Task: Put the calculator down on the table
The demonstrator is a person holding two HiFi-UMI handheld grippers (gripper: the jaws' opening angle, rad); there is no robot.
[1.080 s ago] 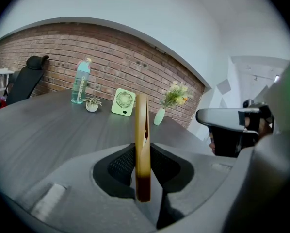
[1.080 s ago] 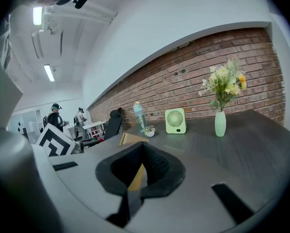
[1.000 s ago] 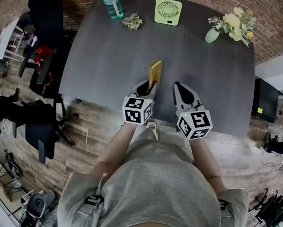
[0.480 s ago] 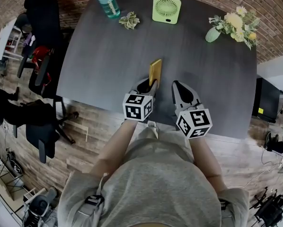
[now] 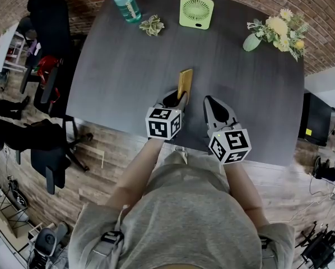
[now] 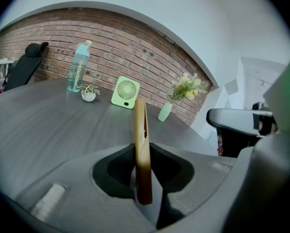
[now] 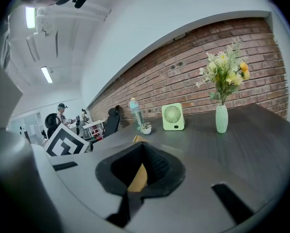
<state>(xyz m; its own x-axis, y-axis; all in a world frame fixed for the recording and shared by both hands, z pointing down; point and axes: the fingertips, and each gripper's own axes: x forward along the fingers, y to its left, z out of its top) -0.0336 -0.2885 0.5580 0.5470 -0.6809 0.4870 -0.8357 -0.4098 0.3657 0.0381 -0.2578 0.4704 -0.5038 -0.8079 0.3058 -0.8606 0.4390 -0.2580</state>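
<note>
We pinch the calculator [image 5: 184, 83] edge-up in our left hand-held gripper [image 5: 178, 100] over the tabletop [image 5: 128, 66]. Our right hand-held gripper [image 5: 209, 102] is just beside it, jaws pressed together, empty.

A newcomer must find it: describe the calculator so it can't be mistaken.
Start at the dark grey table by the brick wall and go to its near edge. There the left gripper holds the calculator edgewise. It is the only flat mustard-yellow slab; everything else stands along the far edge.
</note>
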